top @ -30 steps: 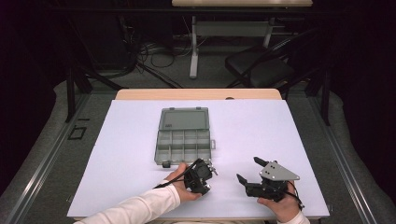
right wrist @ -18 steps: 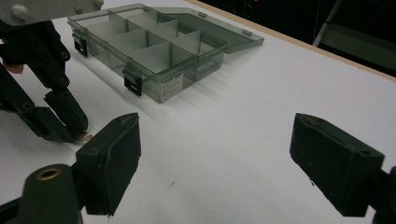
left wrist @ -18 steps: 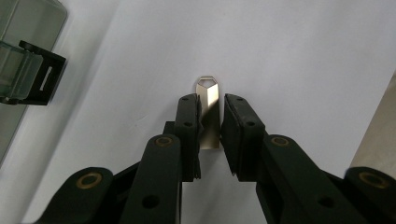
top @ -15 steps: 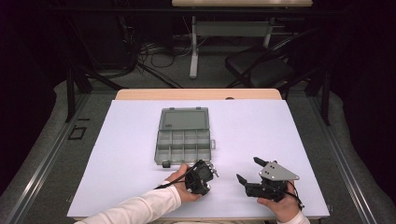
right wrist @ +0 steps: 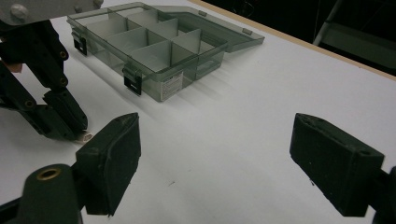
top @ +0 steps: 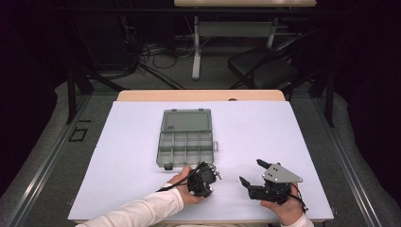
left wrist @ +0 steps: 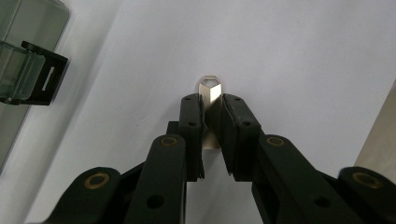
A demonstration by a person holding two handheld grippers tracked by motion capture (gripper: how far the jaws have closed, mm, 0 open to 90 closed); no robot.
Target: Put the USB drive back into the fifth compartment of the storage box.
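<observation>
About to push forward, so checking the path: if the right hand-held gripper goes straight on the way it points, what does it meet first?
Likely nothing soon: the right hand-held gripper faces bare white table; the organizer box sits left of that line, though depth is unclear.

The small flat piece of shiny silver metal (left wrist: 210, 100) is reflecting light. The smoky grey box of see-through glossy plastic (right wrist: 154, 42) is showing smooth dividers. The white table cover (top: 265, 137) is looking matt and smooth, the edge behind it (top: 198, 95) pale wood.
</observation>
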